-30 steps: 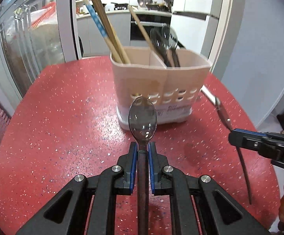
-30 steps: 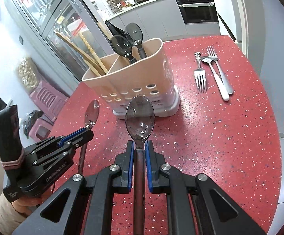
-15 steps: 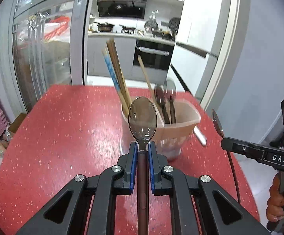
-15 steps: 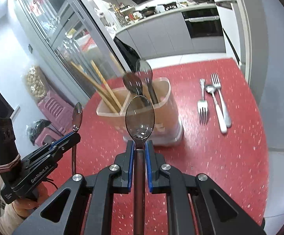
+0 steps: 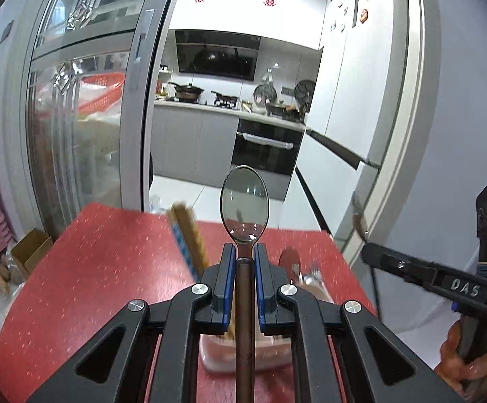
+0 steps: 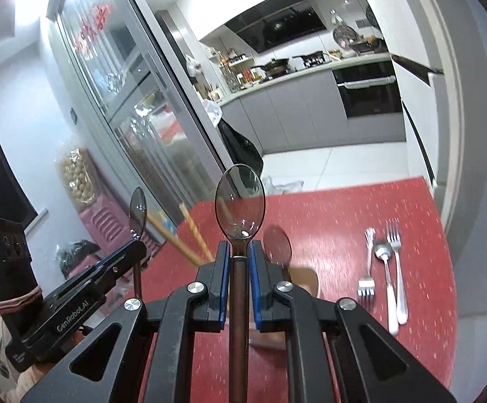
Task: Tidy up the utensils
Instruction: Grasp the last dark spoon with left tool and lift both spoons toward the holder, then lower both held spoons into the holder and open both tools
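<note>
Now higher, both spoons (image 5: 244, 201) (image 6: 240, 201) above holder (image 5: 246, 352)

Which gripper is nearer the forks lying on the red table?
Right. The forks lie just right of the right gripper; the left gripper is farther off, on its other side.

We saw the holder (image 6: 305, 278) low behind the right gripper's jaws, chopsticks (image 6: 189, 235) slanting up from it at the left. Two forks (image 6: 367, 262) and a spoon (image 6: 386, 282) lay at the right; between them and the holder, the red bench (image 6: 337, 221) lay bare.
</note>
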`<state>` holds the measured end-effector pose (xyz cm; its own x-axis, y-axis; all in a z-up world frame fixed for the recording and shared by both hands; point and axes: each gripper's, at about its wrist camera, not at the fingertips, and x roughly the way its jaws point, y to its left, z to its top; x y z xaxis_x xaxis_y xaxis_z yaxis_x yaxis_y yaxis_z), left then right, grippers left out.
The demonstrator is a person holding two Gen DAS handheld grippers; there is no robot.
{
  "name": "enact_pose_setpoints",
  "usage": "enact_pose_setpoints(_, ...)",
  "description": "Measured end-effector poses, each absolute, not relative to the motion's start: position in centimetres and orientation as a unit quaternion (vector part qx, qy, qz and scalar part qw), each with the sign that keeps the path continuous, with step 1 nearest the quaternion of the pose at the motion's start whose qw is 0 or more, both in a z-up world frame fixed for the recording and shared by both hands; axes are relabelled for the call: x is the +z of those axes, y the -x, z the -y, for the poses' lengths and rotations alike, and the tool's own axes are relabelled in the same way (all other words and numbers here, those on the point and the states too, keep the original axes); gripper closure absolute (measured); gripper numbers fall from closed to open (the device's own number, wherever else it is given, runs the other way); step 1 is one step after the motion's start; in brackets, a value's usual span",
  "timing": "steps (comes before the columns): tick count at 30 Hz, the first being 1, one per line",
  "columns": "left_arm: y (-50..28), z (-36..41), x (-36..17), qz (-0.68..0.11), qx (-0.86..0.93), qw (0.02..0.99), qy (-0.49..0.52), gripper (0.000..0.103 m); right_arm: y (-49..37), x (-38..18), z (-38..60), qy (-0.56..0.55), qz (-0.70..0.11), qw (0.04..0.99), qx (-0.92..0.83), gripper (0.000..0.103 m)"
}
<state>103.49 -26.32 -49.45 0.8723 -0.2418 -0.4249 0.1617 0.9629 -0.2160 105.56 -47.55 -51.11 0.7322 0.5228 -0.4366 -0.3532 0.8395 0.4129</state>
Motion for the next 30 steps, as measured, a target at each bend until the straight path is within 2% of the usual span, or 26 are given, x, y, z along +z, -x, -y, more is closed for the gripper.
enact_pose_setpoints(14,-108.9,29.0,-51.5,-0.192,-0.090,0.973,0.090,0.068,-111.8,-53.5,45.7,-0.115,-0.239,0.938,0.224,0.091)
enact_pose_setpoints(30,-107.7,31.3,-55.4,-0.158,-0.067,0.985,0.032,0.068,-112.6,-58.5,45.9,-0.069,-0.225,0.946,0.224,0.091)
